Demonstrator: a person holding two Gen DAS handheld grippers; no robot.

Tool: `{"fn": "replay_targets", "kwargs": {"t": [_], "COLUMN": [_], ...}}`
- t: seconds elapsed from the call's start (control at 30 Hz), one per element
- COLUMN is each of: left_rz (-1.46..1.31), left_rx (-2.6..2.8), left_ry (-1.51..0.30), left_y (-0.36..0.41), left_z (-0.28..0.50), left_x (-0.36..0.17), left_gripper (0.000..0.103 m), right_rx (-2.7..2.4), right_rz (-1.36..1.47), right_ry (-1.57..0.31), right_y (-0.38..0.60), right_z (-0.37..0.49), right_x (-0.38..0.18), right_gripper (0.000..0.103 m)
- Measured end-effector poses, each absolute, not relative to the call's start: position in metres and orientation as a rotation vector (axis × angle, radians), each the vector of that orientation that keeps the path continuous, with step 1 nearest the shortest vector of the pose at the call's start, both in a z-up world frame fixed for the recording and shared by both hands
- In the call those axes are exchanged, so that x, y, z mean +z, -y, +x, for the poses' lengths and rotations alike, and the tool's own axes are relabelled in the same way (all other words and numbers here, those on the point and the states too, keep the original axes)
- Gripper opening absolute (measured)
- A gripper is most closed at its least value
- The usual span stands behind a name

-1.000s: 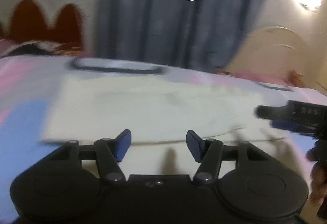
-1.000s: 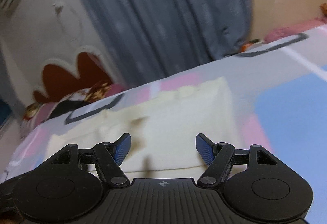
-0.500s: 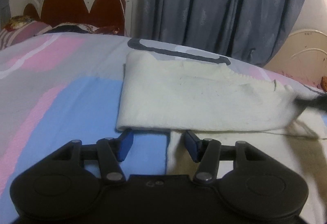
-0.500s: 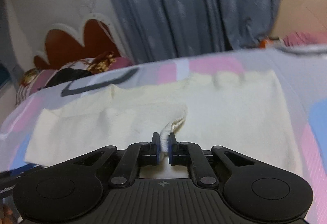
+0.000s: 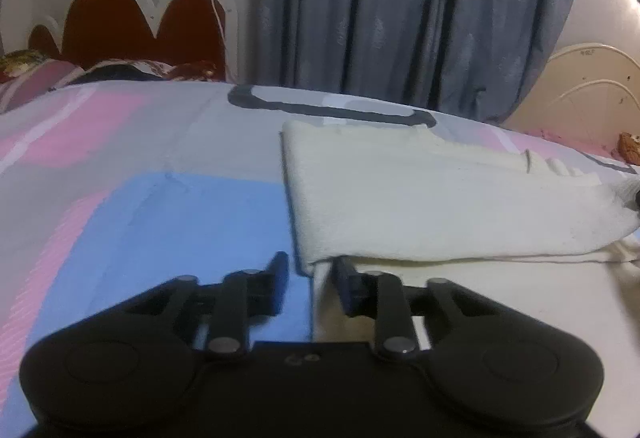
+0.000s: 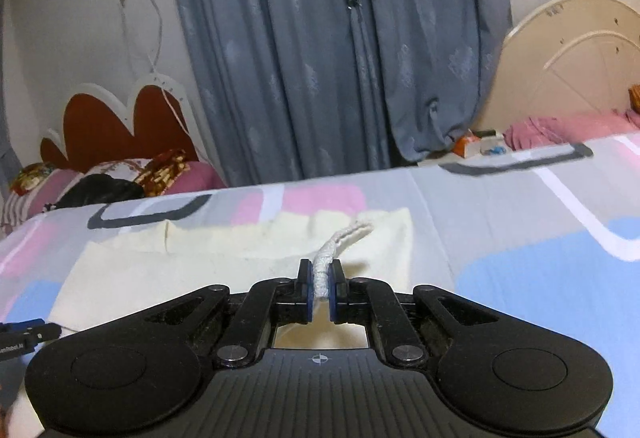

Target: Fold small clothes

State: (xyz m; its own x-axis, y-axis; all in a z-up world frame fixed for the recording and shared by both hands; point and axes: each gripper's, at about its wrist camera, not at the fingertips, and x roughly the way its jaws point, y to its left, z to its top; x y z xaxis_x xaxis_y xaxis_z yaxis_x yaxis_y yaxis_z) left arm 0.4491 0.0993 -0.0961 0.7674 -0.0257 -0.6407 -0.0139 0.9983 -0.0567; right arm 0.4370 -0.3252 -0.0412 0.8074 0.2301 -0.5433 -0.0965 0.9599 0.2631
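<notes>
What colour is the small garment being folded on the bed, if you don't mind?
The garment is plain cream, off-white, with no print; the left wrist view shows it best.

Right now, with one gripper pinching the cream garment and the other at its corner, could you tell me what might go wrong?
The right gripper pinches only a thin bunched ridge of the cream garment; a pull could slip it free or drag the whole piece across the bedsheet. The left gripper is open, straddling the folded corner, so closing there may catch just one layer, or the sheet. With only one side held, lifting could skew the fold.
</notes>
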Motion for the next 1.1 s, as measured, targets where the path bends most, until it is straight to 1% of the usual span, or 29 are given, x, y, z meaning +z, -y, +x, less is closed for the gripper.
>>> {"fn": "replay_targets", "kwargs": {"t": [0.2,0.47,0.5,0.53,0.6,0.63,0.67,0.7,0.77,0.87,0.9,0.93,1.0,1.03,1.1], "left_rz": [-0.057,-0.025,-0.015,0.002,0.051,0.061,0.048,0.031,0.033,0.065,0.082,0.092,0.067,0.076,0.065], "left_rx": [-0.005,-0.018,-0.025,-0.031,-0.002,0.003,-0.02,-0.047,-0.093,-0.137,-0.13,-0.117,-0.148,-0.152,-0.12], "left_ry": [-0.704,-0.73,-0.736,-0.745,-0.734,-0.669,-0.634,-0.621,-0.611,-0.666,-0.695,-0.705,-0.68,-0.682,-0.651], "left_y": [-0.098,-0.097,-0.098,-0.099,-0.101,-0.101,-0.1,-0.095,-0.077,-0.043,-0.038,-0.038,-0.049,-0.054,-0.06], "left_z": [0.452,0.455,0.456,0.456,0.45,0.442,0.439,0.44,0.449,0.47,0.476,0.477,0.47,0.467,0.465], "left_x": [-0.097,-0.097,-0.097,-0.095,-0.086,-0.077,-0.069,-0.064,-0.06,-0.077,-0.089,-0.1,-0.102,-0.1,-0.093], "left_gripper": [0.023,0.024,0.028,0.041,0.063,0.061,0.059,0.054,0.053,0.06,0.068,0.071,0.071,0.071,0.071], "right_rx": [0.175,0.151,0.142,0.119,0.065,0.002,-0.024,0.005,0.084,0.202,0.229,0.241,0.174,0.174,0.119], "right_rz": [0.238,0.245,0.238,0.223,0.202,0.184,0.174,0.185,0.187,0.137,0.115,0.068,-0.003,0.057,0.056], "right_ry": [-0.617,-0.665,-0.675,-0.692,-0.725,-0.709,-0.657,-0.605,-0.584,-0.597,-0.613,-0.636,-0.684,-0.671,-0.665], "right_y": [0.332,0.338,0.338,0.338,0.343,0.345,0.346,0.346,0.331,0.294,0.284,0.276,0.281,0.298,0.315], "right_z": [0.434,0.437,0.438,0.44,0.44,0.435,0.426,0.42,0.42,0.429,0.432,0.434,0.439,0.437,0.435], "right_x": [-0.035,-0.054,-0.058,-0.062,-0.067,-0.061,-0.053,-0.045,-0.038,-0.044,-0.05,-0.06,-0.078,-0.079,-0.073], "right_gripper": [0.006,0.006,0.006,0.007,0.01,0.027,0.035,0.034,0.034,0.034,0.034,0.034,0.034,0.034,0.033]}}
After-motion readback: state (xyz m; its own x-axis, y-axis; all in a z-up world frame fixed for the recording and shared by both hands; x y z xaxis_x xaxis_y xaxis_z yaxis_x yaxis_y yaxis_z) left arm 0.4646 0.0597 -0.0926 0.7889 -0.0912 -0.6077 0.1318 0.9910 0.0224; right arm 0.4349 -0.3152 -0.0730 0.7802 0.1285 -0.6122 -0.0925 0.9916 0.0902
